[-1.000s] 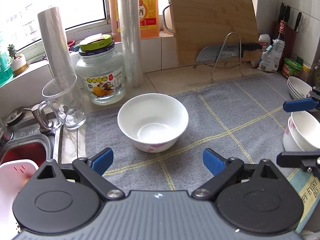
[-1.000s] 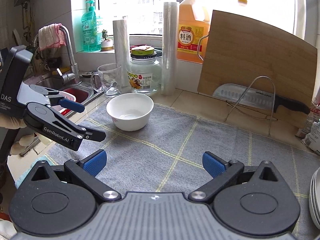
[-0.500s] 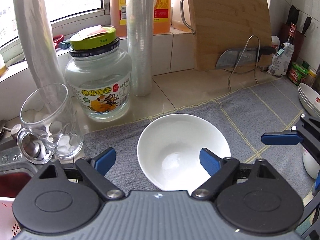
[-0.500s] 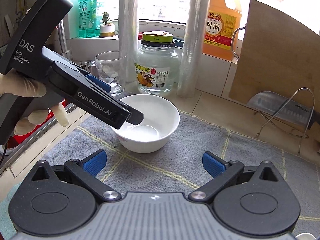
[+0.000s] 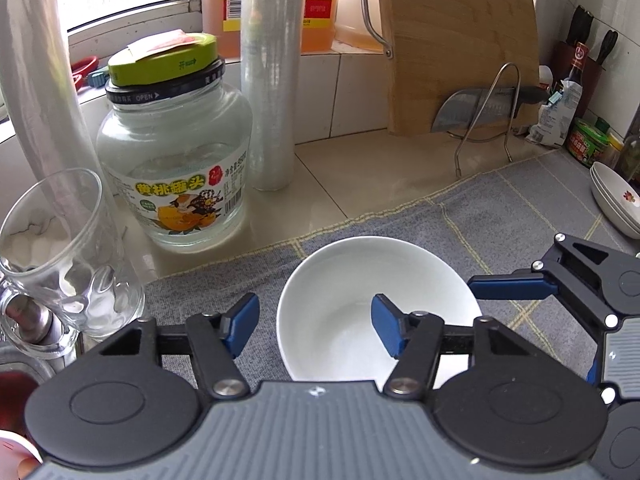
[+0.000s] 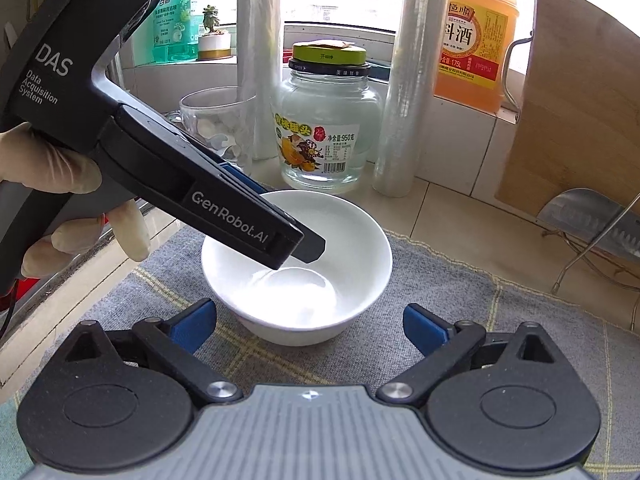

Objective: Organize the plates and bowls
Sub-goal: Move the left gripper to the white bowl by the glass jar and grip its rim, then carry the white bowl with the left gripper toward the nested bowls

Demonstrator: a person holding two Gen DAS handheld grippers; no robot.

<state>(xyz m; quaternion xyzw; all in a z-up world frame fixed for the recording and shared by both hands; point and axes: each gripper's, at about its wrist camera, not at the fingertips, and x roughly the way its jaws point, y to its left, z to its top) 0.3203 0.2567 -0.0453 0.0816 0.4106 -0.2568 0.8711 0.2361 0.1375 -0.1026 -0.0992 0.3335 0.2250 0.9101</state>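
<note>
Over the last second both tools have closed in on the plain white ceramic bowl (image 5: 376, 308), which sits on the grey checked cloth mat (image 5: 500, 200) near the mat's back-left corner on the worktop. The left hand-held gripper (image 5: 316, 326) now straddles the bowl's left rim, one blue pad outside the wall and one inside, and its jaws are closing but do not yet pinch. The right hand-held gripper (image 6: 310, 324) has drawn up just in front of the bowl, wide and starting to narrow, with nothing held. This looks like the start of a lift towards the stacked white floral dishes (image 5: 616, 204) far right. Room is tight to the left: the clear glass mug (image 5: 64, 256) and green-lidded glass jar (image 5: 176, 152) stand near, with the mat's edge just behind; the right side is open.
</note>
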